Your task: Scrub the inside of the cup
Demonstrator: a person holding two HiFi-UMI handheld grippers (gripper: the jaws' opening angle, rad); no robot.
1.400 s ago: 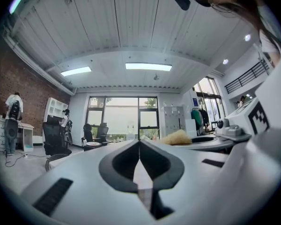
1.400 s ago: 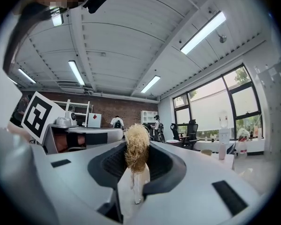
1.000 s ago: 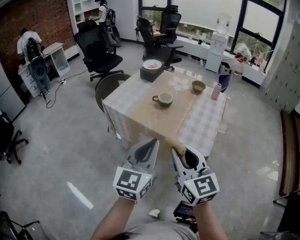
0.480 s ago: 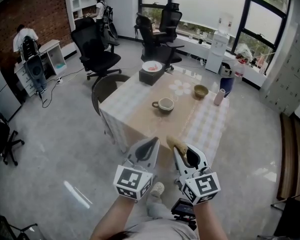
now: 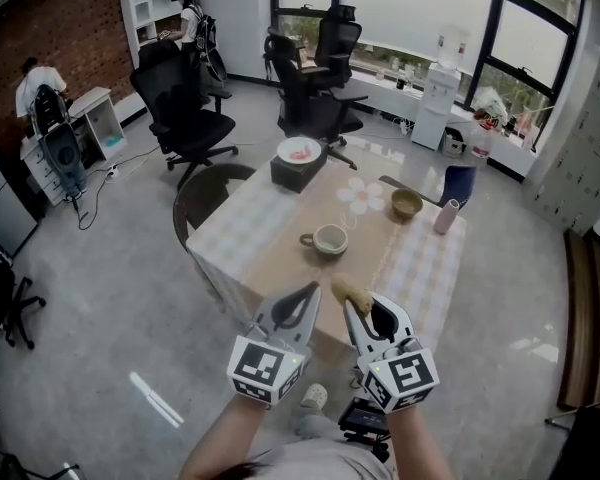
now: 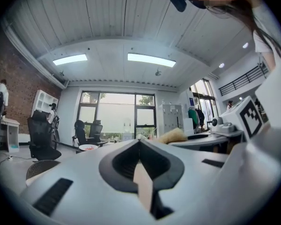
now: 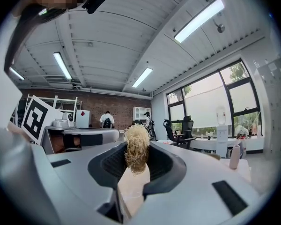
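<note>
Cup (image 5: 330,239) sat on the table (image 5: 280,258) dead ahead of both grippers, well apart, handle toward the left one. Left gripper (image 5: 302,298) was closed on nothing, right gripper (image 5: 352,306) clamped on the scrubber (image 5: 348,290).

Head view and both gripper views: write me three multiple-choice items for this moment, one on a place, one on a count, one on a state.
1. Where does the cup stand?
A. near the middle of the table
B. on the floor
C. on a chair

2. How many grippers hold something?
A. none
B. one
C. both

3. How do the left gripper's jaws stand?
A. wide apart
B. shut on the cup
C. shut, empty

Answers:
1 A: the head view shows it mid-cloth on the table.
2 B: only the right gripper grips something, a scrubber.
3 C: the left gripper view shows them together with nothing between.
</note>
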